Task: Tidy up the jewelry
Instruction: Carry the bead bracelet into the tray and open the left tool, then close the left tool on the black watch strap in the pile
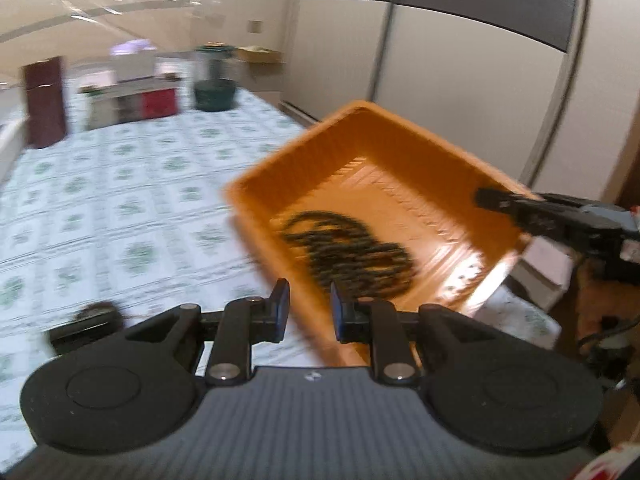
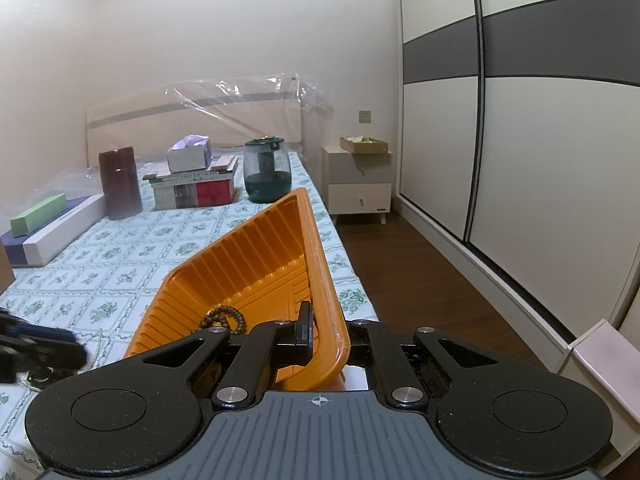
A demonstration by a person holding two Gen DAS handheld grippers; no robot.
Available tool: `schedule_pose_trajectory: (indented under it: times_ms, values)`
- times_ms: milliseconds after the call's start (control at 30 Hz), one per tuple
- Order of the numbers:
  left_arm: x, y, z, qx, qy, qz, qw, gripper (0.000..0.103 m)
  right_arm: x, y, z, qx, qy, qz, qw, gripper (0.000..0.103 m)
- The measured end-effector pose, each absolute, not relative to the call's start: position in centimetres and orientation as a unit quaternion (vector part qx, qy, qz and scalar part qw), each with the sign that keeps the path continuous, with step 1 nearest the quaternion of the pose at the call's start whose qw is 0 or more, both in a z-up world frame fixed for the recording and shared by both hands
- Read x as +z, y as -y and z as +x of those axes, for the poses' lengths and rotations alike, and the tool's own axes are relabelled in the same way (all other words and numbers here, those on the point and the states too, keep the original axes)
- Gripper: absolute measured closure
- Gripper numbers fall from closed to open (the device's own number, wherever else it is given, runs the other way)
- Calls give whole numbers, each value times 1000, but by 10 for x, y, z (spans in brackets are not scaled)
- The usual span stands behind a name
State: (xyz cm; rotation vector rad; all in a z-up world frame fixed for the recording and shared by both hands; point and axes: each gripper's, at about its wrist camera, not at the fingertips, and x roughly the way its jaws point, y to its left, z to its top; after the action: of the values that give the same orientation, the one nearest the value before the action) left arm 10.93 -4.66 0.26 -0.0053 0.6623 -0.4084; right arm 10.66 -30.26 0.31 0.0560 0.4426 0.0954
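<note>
Bed (image 2: pixel 120 248) w/ floral sheet carries an orange tray (image 2: pixel 256 264). Right gripper (image 2: pixel 326 332) fingers clamp tray rim, beads (image 1: pixel 352 252) inside. Left gripper (image 1: pixel 310 310) fingers slightly apart, empty.

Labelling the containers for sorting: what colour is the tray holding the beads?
Orange tray, with a ribbed inside; clearest in the right wrist view.

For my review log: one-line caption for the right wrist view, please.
Right tool clamps the rim of a tilted orange tray holding a dark bead string, above a floral-clothed bed.
</note>
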Motion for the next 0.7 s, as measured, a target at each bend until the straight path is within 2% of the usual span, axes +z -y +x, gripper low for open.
schedule_pose_trajectory:
  times_ms: [367,533,700]
  values:
    - [-12,-56,91,-55,-338,6,940,81,2,300,107,45,-221,23,974,96]
    - [-18,-69,91,-61,-346,17,936,72,2,299,108,44,-222,20,974,96]
    - [-26,-57,102,-96,-348,46,931,68,1,299,109,44,-222,18,974,96]
